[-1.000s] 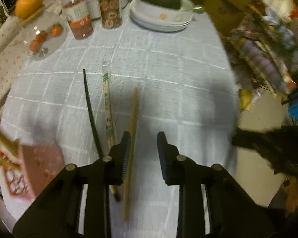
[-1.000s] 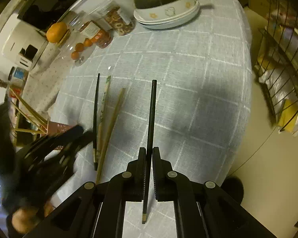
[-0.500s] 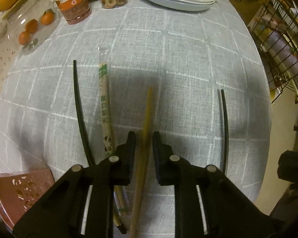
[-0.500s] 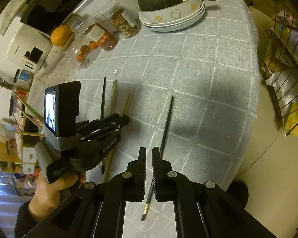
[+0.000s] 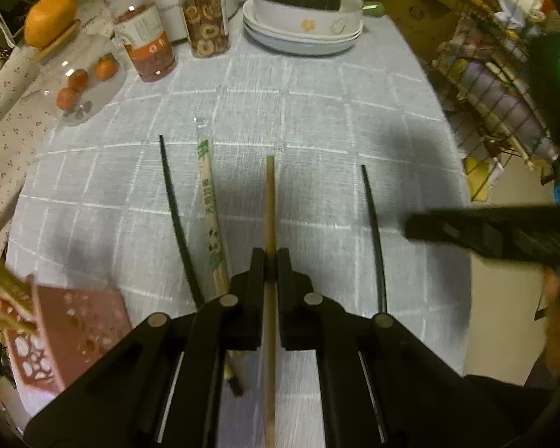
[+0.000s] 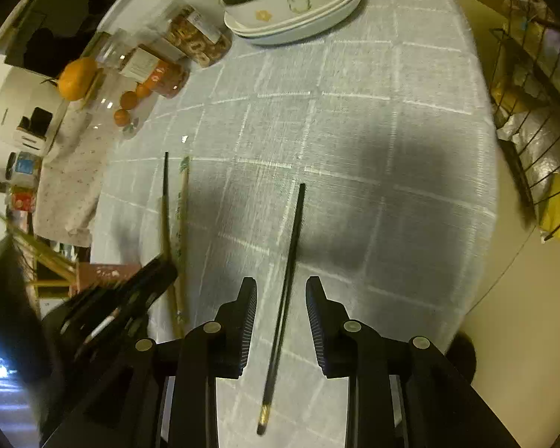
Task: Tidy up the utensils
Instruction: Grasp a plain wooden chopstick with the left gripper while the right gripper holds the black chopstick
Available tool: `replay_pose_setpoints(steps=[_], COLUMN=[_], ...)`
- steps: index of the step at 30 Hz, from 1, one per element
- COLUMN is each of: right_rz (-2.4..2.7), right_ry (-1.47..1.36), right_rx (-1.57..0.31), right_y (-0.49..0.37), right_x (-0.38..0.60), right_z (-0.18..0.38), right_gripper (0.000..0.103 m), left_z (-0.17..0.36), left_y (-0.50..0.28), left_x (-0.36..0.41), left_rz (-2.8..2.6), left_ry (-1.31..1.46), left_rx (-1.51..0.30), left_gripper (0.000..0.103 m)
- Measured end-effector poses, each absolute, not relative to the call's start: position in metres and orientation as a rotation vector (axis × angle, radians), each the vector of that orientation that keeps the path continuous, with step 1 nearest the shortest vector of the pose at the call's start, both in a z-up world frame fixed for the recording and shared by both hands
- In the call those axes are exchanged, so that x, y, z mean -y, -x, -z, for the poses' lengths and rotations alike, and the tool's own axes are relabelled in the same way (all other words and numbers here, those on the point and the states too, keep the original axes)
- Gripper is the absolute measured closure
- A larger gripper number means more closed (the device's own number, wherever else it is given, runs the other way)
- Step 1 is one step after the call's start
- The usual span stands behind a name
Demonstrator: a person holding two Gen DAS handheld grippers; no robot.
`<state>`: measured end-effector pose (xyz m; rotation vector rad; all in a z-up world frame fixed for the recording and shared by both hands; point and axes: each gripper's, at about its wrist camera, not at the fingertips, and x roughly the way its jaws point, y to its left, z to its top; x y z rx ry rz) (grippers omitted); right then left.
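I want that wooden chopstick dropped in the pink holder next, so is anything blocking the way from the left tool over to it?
The left tool grips the wooden chopstick. The pink holder sits at lower left. A wrapped chopstick and a black chopstick lie flat between them; lifted over, nothing visible blocks.

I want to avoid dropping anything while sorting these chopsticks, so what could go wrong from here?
1. The left gripper is shut on the wooden chopstick, which sticks out far beyond the fingers on both sides; it could pivot or slip when lifted.
2. The right gripper's fingers have just been opening, and the black chopstick lies loose between them; it might roll.
3. The wrapped chopsticks and curved black chopstick lie close beside the left fingers and could be knocked.
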<state>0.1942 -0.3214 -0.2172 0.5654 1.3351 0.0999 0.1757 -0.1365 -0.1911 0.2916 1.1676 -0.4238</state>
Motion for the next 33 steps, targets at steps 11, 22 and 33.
replay_pose_setpoints(steps=[11, 22, 33], right_rz=[0.007, -0.016, -0.153], right_ry=[-0.417, -0.359, -0.293], right_rx=[-1.312, -1.256, -1.093], right_y=[-0.214, -0.192, -0.132], right_x=[0.292, 0.281, 0.248], right_z=[0.252, 0.227, 0.141], right_gripper=[0.08, 0.098, 0.098], left_z=[0.177, 0.152, 0.111], left_y=[-0.152, -0.128, -0.094], left_x=[0.107, 0.082, 0.048], left_rz=[0.459, 0.444, 0.427], left_ry=[-0.303, -0.284, -0.214], left_rx=[-1.122, -1.064, -0.963], left_gripper=[0.096, 0.096, 0.096])
